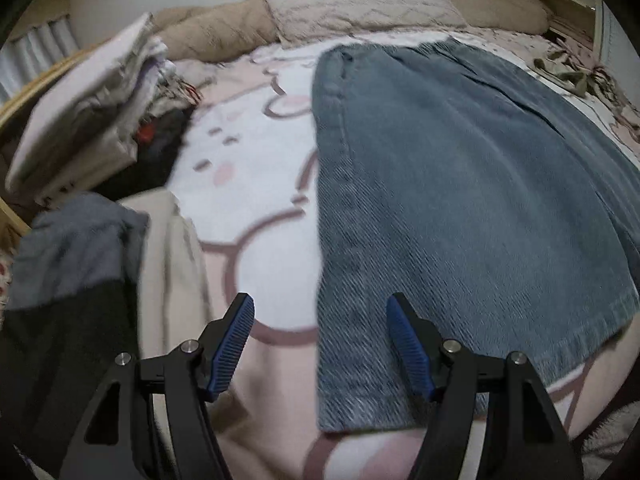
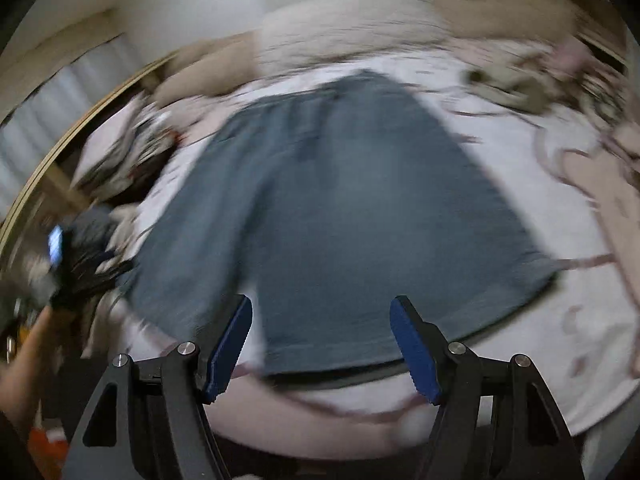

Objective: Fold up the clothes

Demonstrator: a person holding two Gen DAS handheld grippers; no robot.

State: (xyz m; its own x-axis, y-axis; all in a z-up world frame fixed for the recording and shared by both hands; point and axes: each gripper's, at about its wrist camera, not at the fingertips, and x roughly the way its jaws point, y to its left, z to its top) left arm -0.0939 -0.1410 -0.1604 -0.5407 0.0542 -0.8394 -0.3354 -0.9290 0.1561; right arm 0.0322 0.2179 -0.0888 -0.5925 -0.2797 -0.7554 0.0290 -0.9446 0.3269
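Observation:
Blue denim shorts [image 1: 452,200] lie flat on the pink and white bed blanket [image 1: 260,200], waistband toward the pillows, leg hems toward me. My left gripper [image 1: 320,308] is open and empty, hovering over the near left hem edge. In the blurred right wrist view the shorts [image 2: 340,220] lie spread ahead. My right gripper [image 2: 322,310] is open and empty, above the near hem. The left gripper [image 2: 72,268] shows at that view's left edge, held by a hand.
A stack of folded clothes [image 1: 92,116] sits at the far left. A grey and dark garment [image 1: 72,264] and a beige one [image 1: 172,256] lie at the near left. Pillows [image 1: 360,4] are at the head. An olive item [image 1: 564,72] lies far right.

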